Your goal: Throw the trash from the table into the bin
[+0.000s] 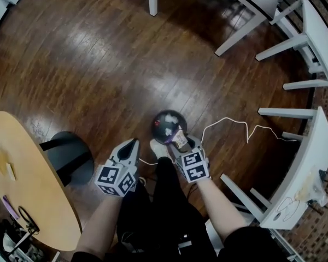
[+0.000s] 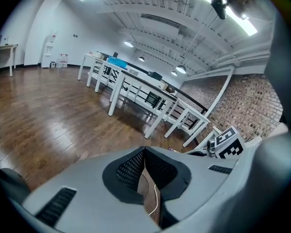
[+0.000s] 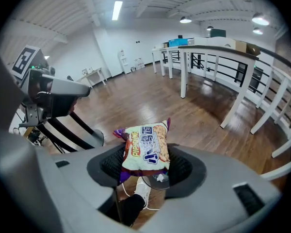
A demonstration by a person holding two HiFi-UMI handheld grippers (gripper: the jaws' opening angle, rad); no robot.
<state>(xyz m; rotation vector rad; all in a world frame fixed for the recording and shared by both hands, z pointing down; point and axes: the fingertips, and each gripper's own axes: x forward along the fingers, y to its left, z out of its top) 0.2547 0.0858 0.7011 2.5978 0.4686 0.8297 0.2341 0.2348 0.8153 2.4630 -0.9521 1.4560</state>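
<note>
1. Jaws of the right gripper (image 3: pixel 148 163) are clamped on a pale yellow crinkled snack packet with purple edges (image 3: pixel 145 148). Both pads press its sides, and its upper half stands clear of the jaw tips.
2. Right gripper points steeply down. In the head view the packet hangs over the near rim of a dark round bin (image 1: pixel 167 123), well apart from the table.
3. Bin stands on the dark wooden plank floor (image 1: pixel 98 64), just ahead of the person's white shoe (image 1: pixel 157 148). Pale scraps lie inside it.
4. Left gripper (image 2: pixel 144 154) is closed, pads together, with nothing held. It sits beside the right gripper, left of the bin.
5. Round light-wood table (image 1: pixel 38 201) lies at the left edge, with a dark round-seated chair (image 1: pixel 71 157) just beside it.
6. Thin white cable (image 1: pixel 229 121) trails across the floor right of the bin, and white-framed tables (image 1: pixel 306 168) line the right side.
</note>
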